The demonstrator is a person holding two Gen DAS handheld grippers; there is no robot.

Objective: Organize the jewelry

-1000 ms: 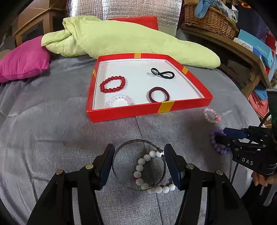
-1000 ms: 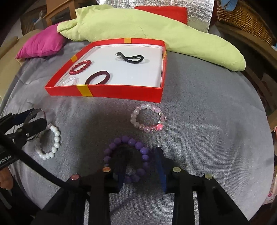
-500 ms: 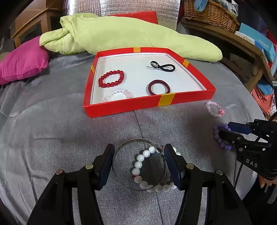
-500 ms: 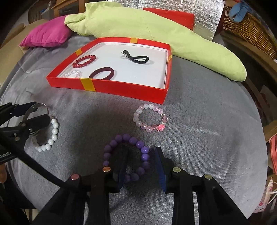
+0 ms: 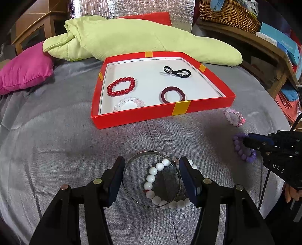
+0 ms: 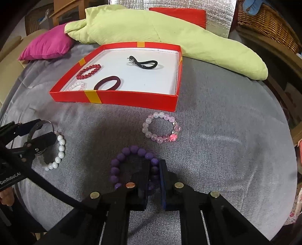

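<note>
My left gripper (image 5: 152, 178) is open, its fingers either side of a thin metal bangle (image 5: 132, 160) that overlaps a white bead bracelet (image 5: 151, 178) on the grey cloth. My right gripper (image 6: 154, 169) is shut on the right side of a purple bead bracelet (image 6: 130, 150), also seen in the left wrist view (image 5: 238, 146). A pink bead bracelet (image 6: 162, 128) lies just beyond it. The red tray (image 5: 132, 117) holds a red bead bracelet (image 5: 121, 86), a pale pink bracelet (image 5: 128, 103), a maroon hair band (image 5: 172, 95) and a black hair tie (image 5: 176, 72).
A light green quilt (image 5: 135, 39) and a magenta pillow (image 5: 22, 73) lie behind the tray. A wicker basket (image 5: 228, 15) and boxes sit on a wooden shelf at the right. The cloth's edge drops off on the right.
My right gripper has closed its fingers onto the purple bracelet. My left gripper stays open around the bangle, with the view shifted slightly.
</note>
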